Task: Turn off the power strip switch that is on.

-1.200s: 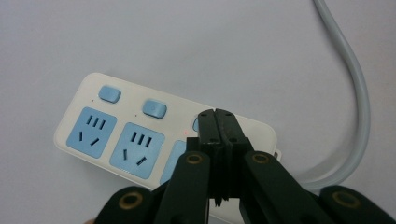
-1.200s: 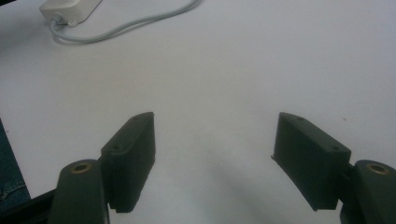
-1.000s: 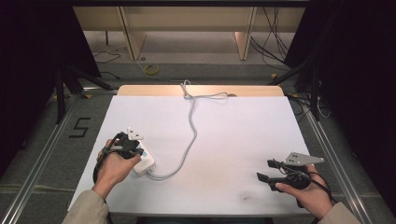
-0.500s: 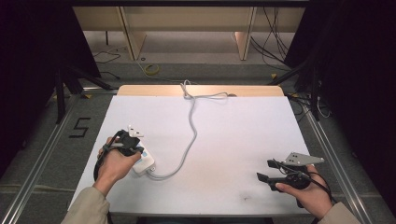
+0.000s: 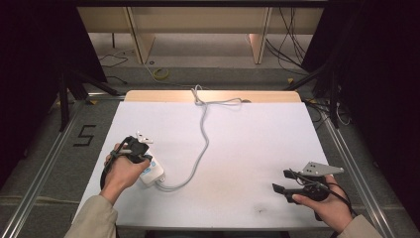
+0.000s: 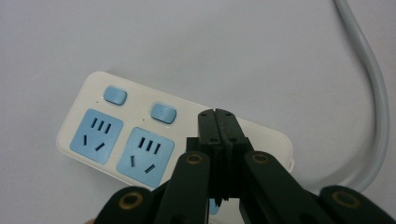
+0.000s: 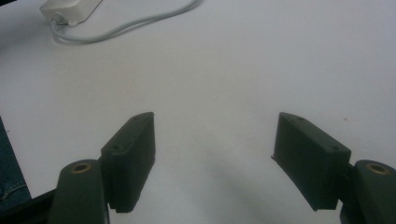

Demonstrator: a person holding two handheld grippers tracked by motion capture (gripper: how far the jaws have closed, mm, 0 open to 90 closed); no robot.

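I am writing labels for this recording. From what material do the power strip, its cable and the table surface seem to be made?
Power strip: looks like hard plastic, glossy cream-white body with light blue socket faces and buttons; the smooth moulded edges suggest this. Cable: likely rubber or soft plastic sheath, pale grey, since it bends in loose curves. Table: matte white top, without shine; possibly foam board or laminate, I cannot tell.

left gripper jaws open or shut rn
Shut. In the left gripper view the left gripper has its two black jaws pressed together with no gap, tips over the power strip.

glossy plastic power strip (image 6: 140, 140), matt white table (image 5: 247, 144)
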